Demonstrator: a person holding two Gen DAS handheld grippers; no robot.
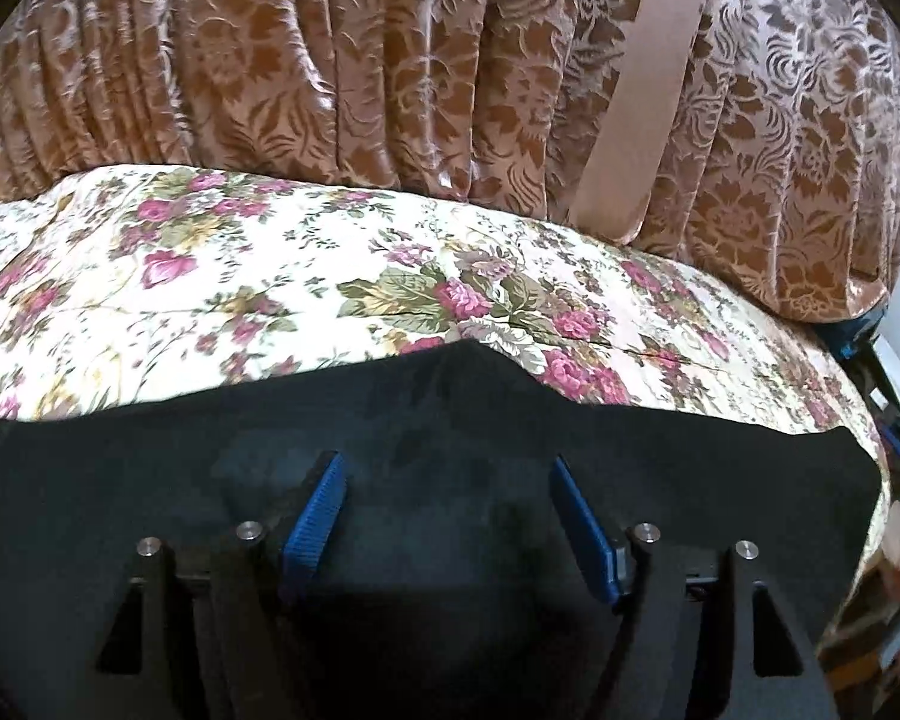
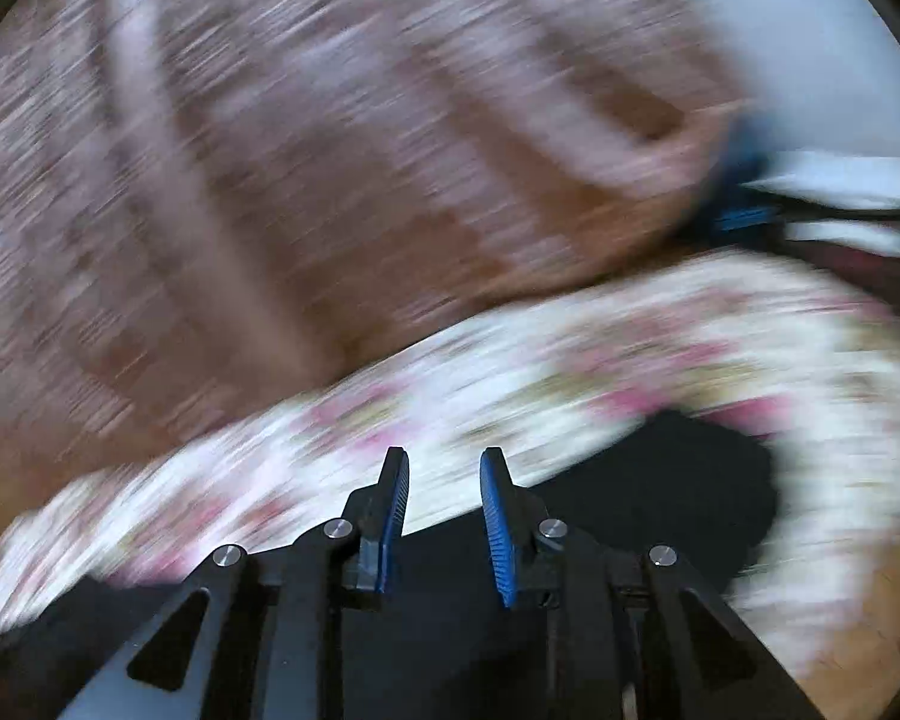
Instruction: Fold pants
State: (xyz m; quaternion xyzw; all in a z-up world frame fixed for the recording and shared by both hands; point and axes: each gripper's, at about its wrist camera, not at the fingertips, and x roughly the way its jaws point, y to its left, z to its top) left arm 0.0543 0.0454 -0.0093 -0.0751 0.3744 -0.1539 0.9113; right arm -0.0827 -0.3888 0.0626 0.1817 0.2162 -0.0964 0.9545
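Black pants (image 1: 426, 420) on floral bed (image 1: 210, 276): soft, light, limp. Left gripper (image 1: 447, 471) fingers spread, empty; right gripper (image 2: 444, 468) fingers slightly apart, empty. Pinch hem corner, 3 o'clock.

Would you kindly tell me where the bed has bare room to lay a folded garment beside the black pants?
The floral bedspread lies bare between the black pants and the brown curtain, widest toward the left. Near the right edge it narrows, and dark gear crowds that corner.
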